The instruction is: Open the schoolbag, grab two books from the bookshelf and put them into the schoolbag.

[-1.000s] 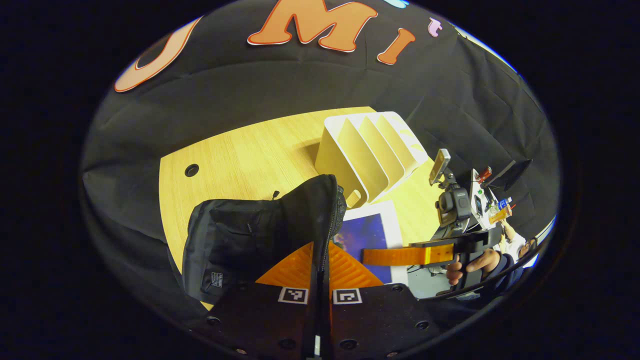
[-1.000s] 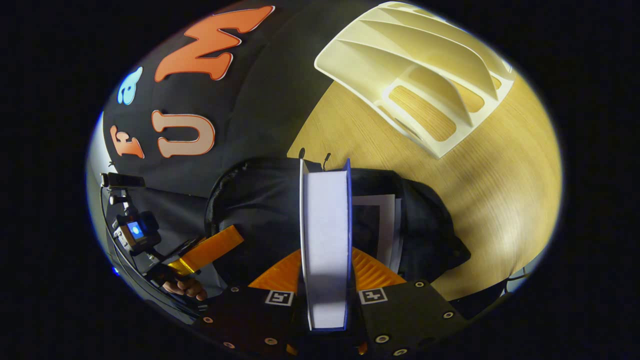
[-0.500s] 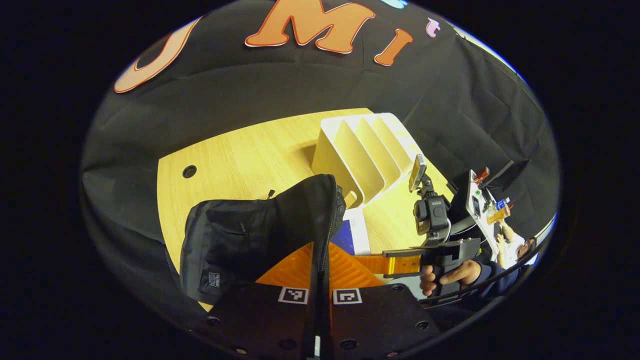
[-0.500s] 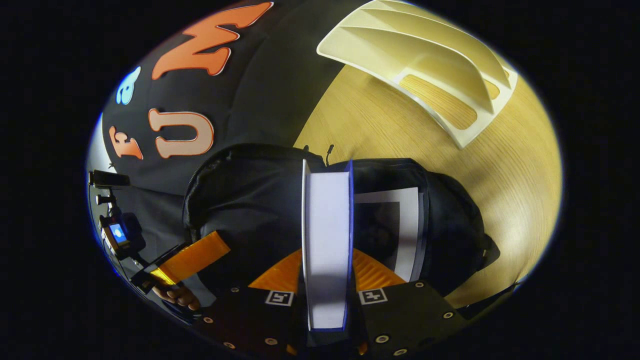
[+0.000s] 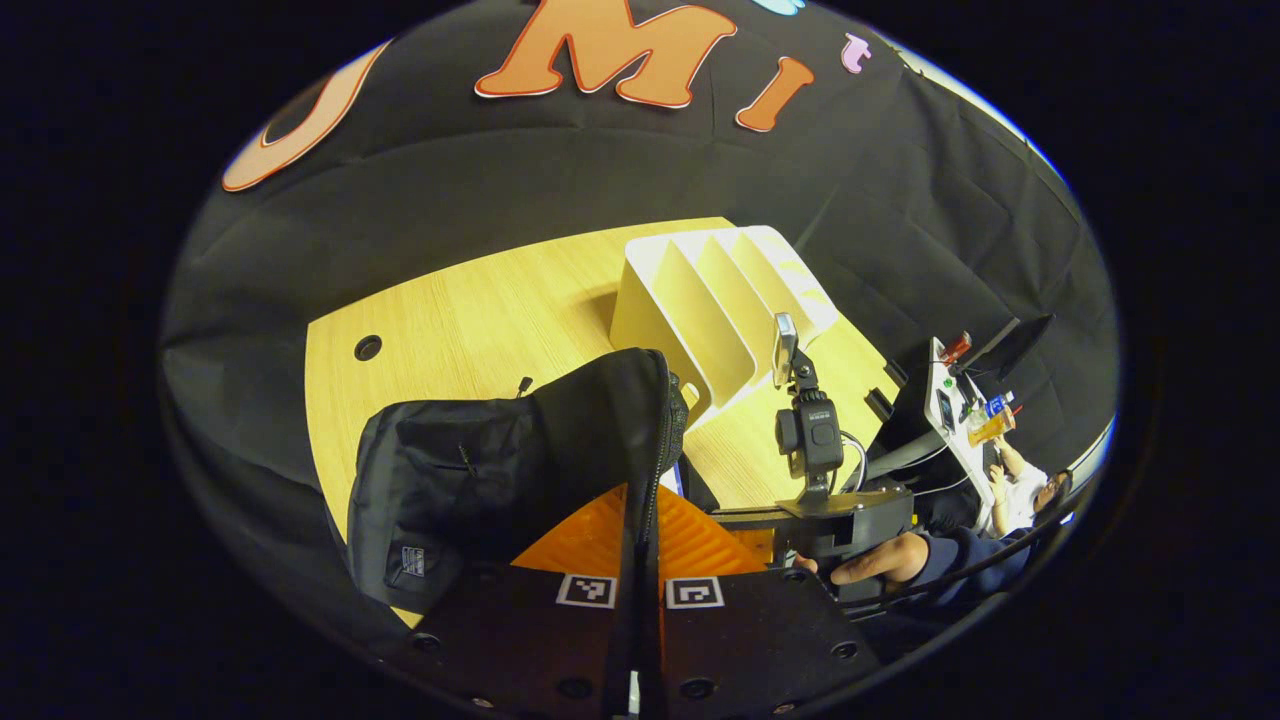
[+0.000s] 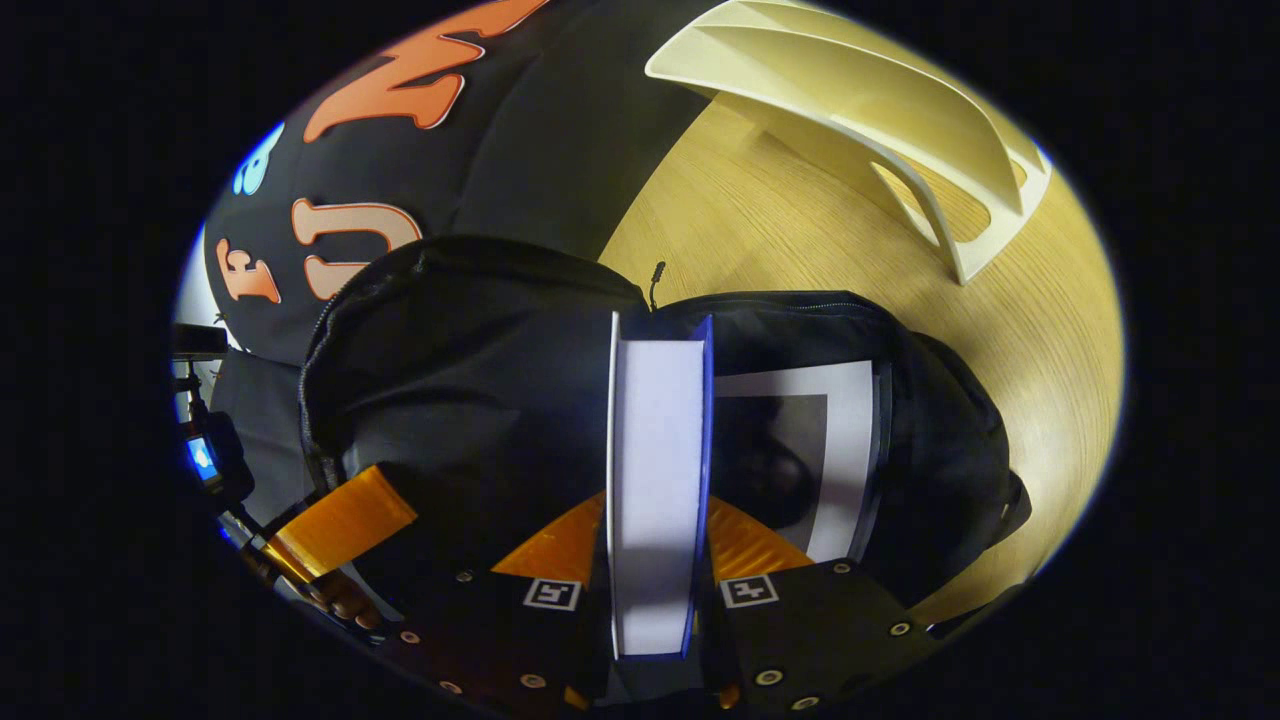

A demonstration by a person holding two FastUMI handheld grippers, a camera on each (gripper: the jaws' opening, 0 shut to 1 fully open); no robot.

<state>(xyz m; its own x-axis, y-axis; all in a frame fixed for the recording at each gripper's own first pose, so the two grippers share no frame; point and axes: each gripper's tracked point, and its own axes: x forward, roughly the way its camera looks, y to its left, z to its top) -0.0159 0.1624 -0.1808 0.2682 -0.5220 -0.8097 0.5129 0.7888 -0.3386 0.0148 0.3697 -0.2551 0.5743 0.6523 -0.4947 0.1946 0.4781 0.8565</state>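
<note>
In the left gripper view, the left claw [image 5: 640, 520] sits at the bottom centre of the frame, its fingers pressed together on the zippered edge of the black schoolbag [image 5: 470, 480], pinching the flap so that it stands up as a ridge. The schoolbag rests on the light wooden desk [image 5: 470, 310], filling the lower left of the frame. Behind it, in the upper middle, stands the cream bookshelf [image 5: 700, 310] with its slanted dividers. At lower right, the right claw's body with its camera mast shows, and a hand [image 5: 880, 560] in a dark sleeve grips its handle.

In the right gripper view, the right claw [image 6: 655, 530] holds a book [image 6: 655, 470] upright at the centre of the frame, both fingers pinching its blue covers with the white page edge facing the camera. The far end of this book reaches the schoolbag's open mouth [image 6: 780, 320]. Just right of it, a second book [image 6: 830, 440], white-bordered with a dark cover, already lies inside the bag. The bookshelf [image 6: 880, 110] lies in the upper right, well apart from the bag on the desk [image 6: 760, 230]. At lower left, a finger [image 6: 340, 520] of the left claw presses the bag's raised flap.
</note>
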